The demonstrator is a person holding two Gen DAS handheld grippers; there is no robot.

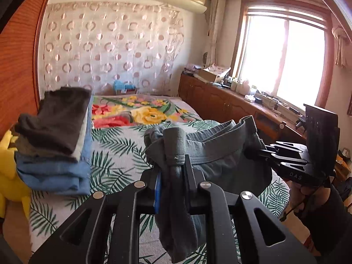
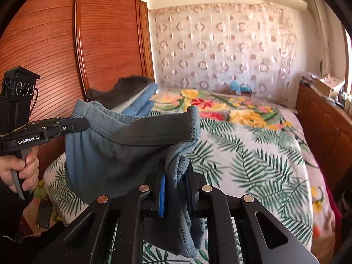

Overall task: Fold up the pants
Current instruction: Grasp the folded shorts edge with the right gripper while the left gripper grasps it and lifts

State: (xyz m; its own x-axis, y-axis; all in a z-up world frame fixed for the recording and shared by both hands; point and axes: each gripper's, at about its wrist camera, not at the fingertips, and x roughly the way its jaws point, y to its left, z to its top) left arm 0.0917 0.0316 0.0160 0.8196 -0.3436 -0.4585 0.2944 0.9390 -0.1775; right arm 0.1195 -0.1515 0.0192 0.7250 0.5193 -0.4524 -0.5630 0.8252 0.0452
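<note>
**Pants lifted by the waistband, ready to be laid out**

We held the grey-blue pants (image 1: 211, 151) off the bed (image 1: 118, 151), one end of the waistband in each tool. Our left gripper (image 1: 173, 176) had its jaws pressed together on a bunched fold of the waistband at the near left, with cloth hanging down between the fingers. Our right gripper (image 2: 176, 176) was pinching the other end in the same way, and the band sagged in a loose curve between the two. The rest of the garment drooped below, above the leaf-patterned sheet.

A stack of folded clothes (image 1: 57, 145) sat at the far left of the bed, beside the wooden wardrobe (image 2: 66, 44).

We judged this to be the opening step: pick-up done, no fold made yet. The next move called for drawing the two grippers apart to pull the waistband taut, then lowering the pants flat on the clear sheet, legs straight, without letting either pinch slip.
</note>
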